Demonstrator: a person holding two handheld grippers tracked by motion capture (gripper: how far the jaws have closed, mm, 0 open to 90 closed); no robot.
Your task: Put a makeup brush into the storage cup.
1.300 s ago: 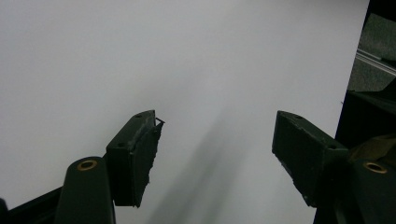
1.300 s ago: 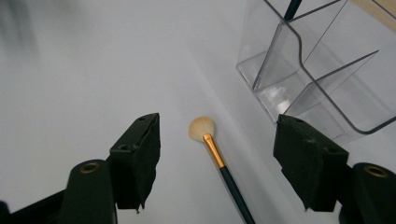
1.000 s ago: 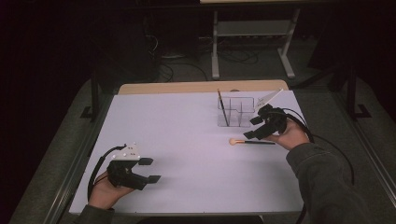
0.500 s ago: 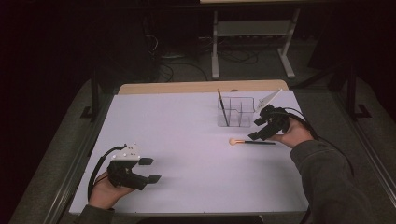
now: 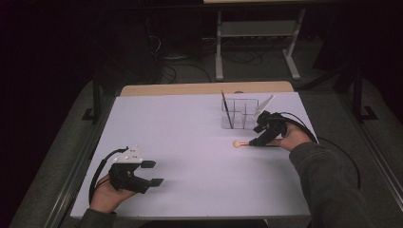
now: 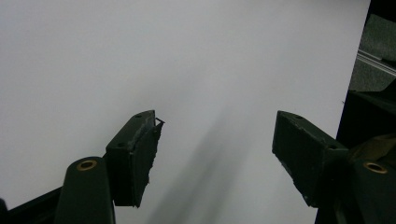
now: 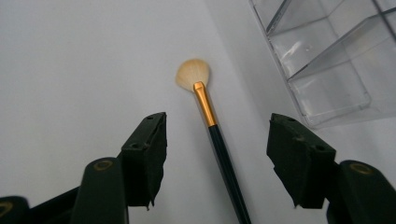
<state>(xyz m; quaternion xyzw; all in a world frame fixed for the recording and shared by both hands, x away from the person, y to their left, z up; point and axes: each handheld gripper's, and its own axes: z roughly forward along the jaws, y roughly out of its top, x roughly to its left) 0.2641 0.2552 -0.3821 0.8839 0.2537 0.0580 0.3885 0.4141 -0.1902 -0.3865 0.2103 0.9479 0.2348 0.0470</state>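
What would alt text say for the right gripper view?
A fan brush with a gold ferrule lies on the white table between the right gripper's open black jaws. A clear organizer stands at upper right.

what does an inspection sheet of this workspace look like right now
surface: white table, flat, bare in the middle
job's things: brush lying flat, pale fan tip away from the right tongs; clear organizer upright, one dark stick standing in it
clutter: nothing seen
grippers: right tongs open astride the brush handle, jaws just closing, pads not touching; left tongs open, nothing between them
cables: black cable trails from the right tongs
surroundings: dark floor, grey metal frame behind the table
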